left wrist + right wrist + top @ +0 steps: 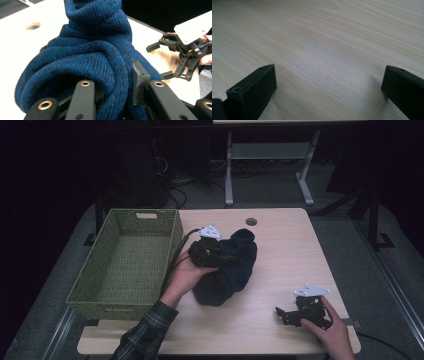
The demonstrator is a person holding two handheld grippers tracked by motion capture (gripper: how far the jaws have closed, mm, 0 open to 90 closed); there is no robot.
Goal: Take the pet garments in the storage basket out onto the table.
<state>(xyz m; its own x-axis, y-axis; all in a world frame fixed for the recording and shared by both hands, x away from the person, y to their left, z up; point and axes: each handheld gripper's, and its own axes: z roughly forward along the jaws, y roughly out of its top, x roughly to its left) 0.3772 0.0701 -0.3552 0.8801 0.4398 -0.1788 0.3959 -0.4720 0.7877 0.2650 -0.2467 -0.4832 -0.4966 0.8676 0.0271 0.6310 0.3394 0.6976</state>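
Note:
A dark blue knitted garment lies bunched in the middle of the wooden table. My left gripper reaches into it from the left side, held by a hand in a plaid sleeve. In the left gripper view its jaws are shut on thick folds of the blue knit, and the left gripper is half buried in the cloth. My right gripper rests near the table's front right corner, pointing left. Its jaws stand wide apart over bare wood, so the right gripper is open.
A green woven basket with nothing in it stands at the table's left edge, right beside the left hand. A round cable hole sits near the far edge. Beyond the table stand a desk frame and dark floor.

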